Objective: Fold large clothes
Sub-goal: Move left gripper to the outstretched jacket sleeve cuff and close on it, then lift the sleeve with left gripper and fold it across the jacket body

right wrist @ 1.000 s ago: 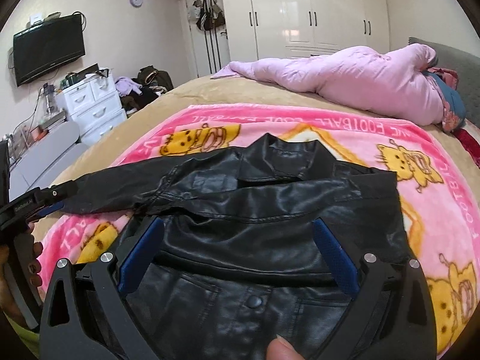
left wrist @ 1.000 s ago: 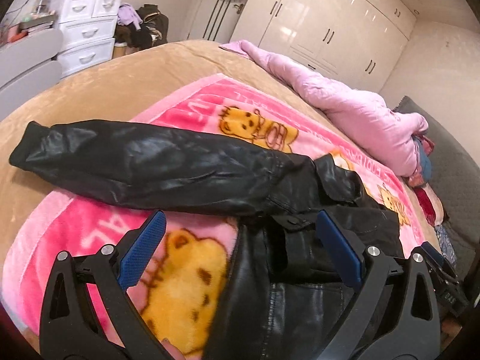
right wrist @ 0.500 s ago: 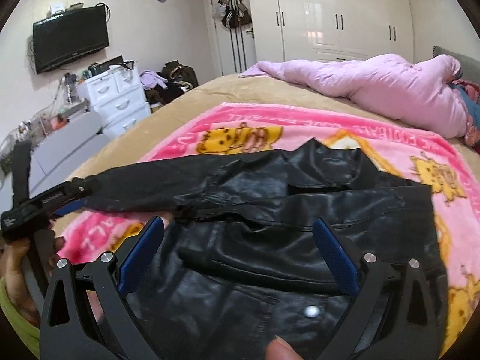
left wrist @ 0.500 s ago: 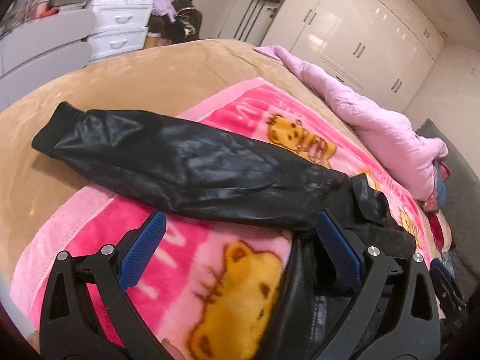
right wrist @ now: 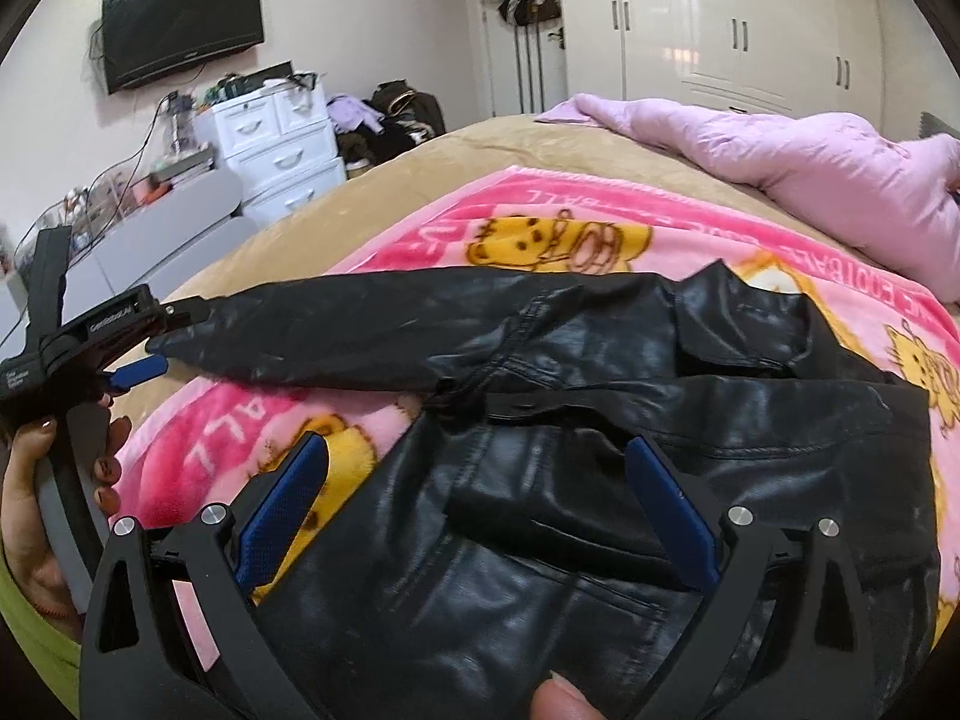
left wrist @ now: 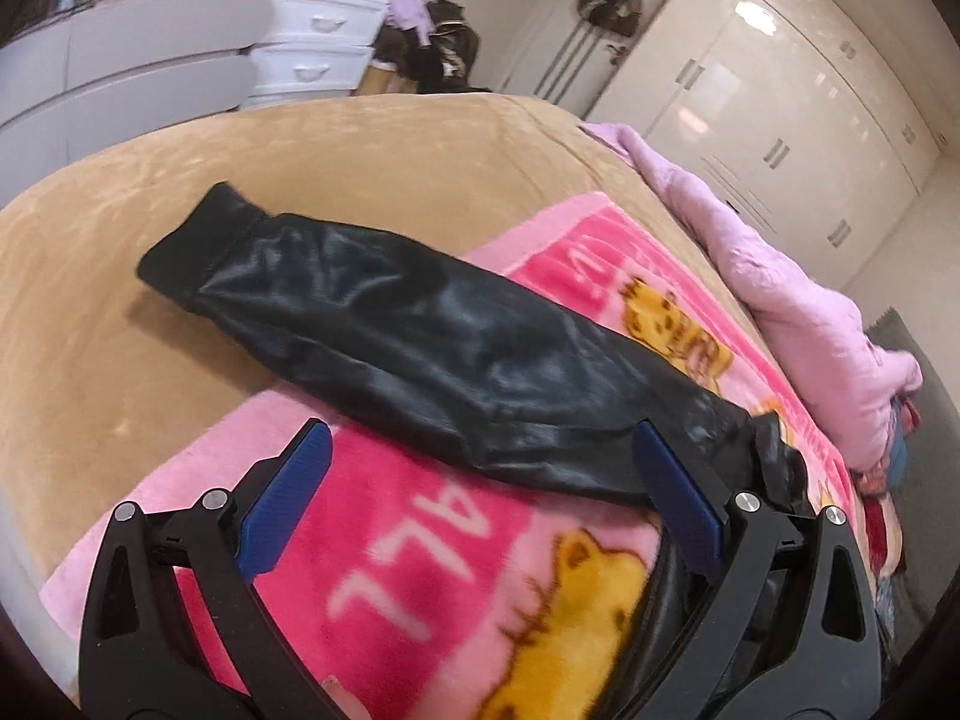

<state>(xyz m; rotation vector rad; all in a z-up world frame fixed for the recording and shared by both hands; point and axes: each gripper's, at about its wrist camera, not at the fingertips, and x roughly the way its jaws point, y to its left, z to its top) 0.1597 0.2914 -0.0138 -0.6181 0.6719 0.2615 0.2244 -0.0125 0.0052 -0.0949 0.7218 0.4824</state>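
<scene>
Swung leftward, left claw (left wrist: 480, 498) gapes before jacket sleeve (left wrist: 420, 354); right claw (right wrist: 477, 504) gapes above jacket (right wrist: 600, 480).

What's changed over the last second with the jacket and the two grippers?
The left gripper has swung out along the black jacket's sleeve toward its cuff; in the right wrist view it now sits near the sleeve's end. The right gripper shifted slightly toward that side over the jacket body. Neither took hold: both are open as before. The jacket and pink blanket lie unchanged.
</scene>
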